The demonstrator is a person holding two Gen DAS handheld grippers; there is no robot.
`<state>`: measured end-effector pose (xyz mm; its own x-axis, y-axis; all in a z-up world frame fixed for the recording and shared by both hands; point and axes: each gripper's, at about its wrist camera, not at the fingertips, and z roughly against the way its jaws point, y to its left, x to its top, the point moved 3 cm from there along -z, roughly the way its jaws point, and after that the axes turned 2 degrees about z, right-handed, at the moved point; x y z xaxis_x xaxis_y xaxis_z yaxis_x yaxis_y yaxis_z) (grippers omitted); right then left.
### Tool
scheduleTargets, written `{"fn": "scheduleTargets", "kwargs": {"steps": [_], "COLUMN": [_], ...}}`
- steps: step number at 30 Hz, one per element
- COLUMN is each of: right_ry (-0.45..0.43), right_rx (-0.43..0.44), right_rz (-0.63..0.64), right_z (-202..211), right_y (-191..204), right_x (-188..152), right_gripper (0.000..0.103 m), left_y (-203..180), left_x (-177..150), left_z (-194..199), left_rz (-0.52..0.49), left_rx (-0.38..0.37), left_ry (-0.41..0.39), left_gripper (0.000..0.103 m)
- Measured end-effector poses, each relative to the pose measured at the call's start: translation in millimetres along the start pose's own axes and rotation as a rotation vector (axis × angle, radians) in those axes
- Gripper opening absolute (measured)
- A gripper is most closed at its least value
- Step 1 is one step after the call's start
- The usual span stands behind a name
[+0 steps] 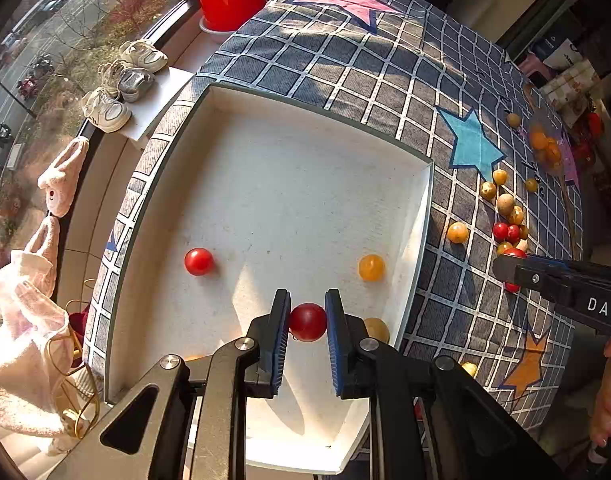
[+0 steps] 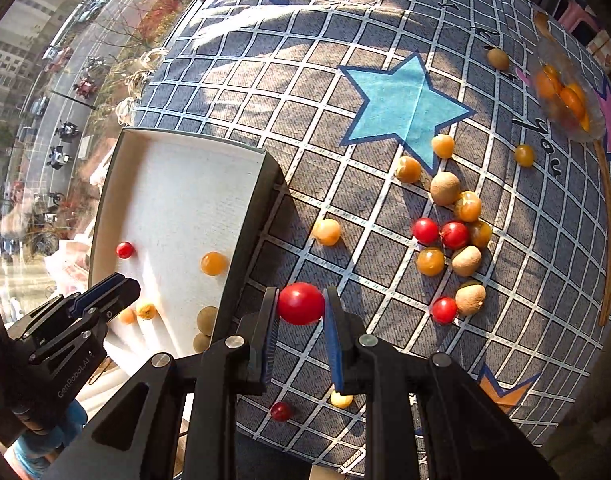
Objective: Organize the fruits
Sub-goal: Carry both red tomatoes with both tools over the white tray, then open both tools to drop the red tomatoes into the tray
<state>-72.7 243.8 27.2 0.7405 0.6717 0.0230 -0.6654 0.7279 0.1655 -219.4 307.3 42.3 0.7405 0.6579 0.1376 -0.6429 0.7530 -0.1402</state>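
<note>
The left hand-held gripper [image 1: 308, 322] is closed on a red cherry tomato [image 1: 308, 322], pads pressing its sides, above the white tray [image 1: 419, 216]; loose in the tray lie another red one [image 1: 198, 261] at ten o'clock and a yellow one [image 1: 371, 267] at one o'clock. The right hand-held gripper [image 2: 300, 305] likewise pinches a red tomato [image 2: 300, 303] over the checked cloth [image 2: 265, 80] on the table, with the tray at nine o'clock and the fruit pile [image 2: 451, 232] at two o'clock. These fruits look light, smooth and thin-skinned, likely to roll or split; I would grip gently across the widest part.
</note>
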Motion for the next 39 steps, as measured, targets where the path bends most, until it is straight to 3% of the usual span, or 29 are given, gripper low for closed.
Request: {"fn": "scheduleTargets", "kwargs": {"steps": [5, 12, 26, 33, 34, 36, 37, 38, 39], "right_ry": [0.027, 0.078, 0.167, 0.165, 0.170, 0.178, 0.173, 0.166, 0.158], "right_rx": [0.008, -0.012, -0.047, -0.058, -0.044, -0.039, -0.028, -0.022, -0.016], "right_rz": [0.066, 0.110, 0.133, 0.164, 0.159, 0.152, 0.150, 0.147, 0.146], "right_z": [-16, -44, -88, -90, -89, -89, -90, -87, -84], "right_y": [31, 53, 64, 72, 72, 73, 74, 75, 76], "right_x": [15, 34, 54, 56, 56, 56, 58, 58, 57], "right_gripper": [0.023, 0.023, 0.024, 0.026, 0.031, 0.045, 0.051, 0.056, 0.058], "left_y": [22, 26, 10, 6, 5, 4, 4, 4, 5], "left_x": [-5, -5, -9, -10, -10, -11, -12, -12, -13], "left_z": [-13, -32, -52, -52, -52, -52, -51, -48, -45], "left_rz": [0.045, 0.046, 0.004, -0.008, -0.011, -0.018, -0.018, -0.014, -0.013], "left_rx": [0.021, 0.039, 0.043, 0.068, 0.071, 0.077, 0.086, 0.098, 0.103], "left_ry": [0.011, 0.029, 0.056, 0.054, 0.055, 0.058, 0.054, 0.037, 0.020], "left_gripper": [0.019, 0.019, 0.019, 0.020, 0.020, 0.032, 0.057, 0.070, 0.070]}}
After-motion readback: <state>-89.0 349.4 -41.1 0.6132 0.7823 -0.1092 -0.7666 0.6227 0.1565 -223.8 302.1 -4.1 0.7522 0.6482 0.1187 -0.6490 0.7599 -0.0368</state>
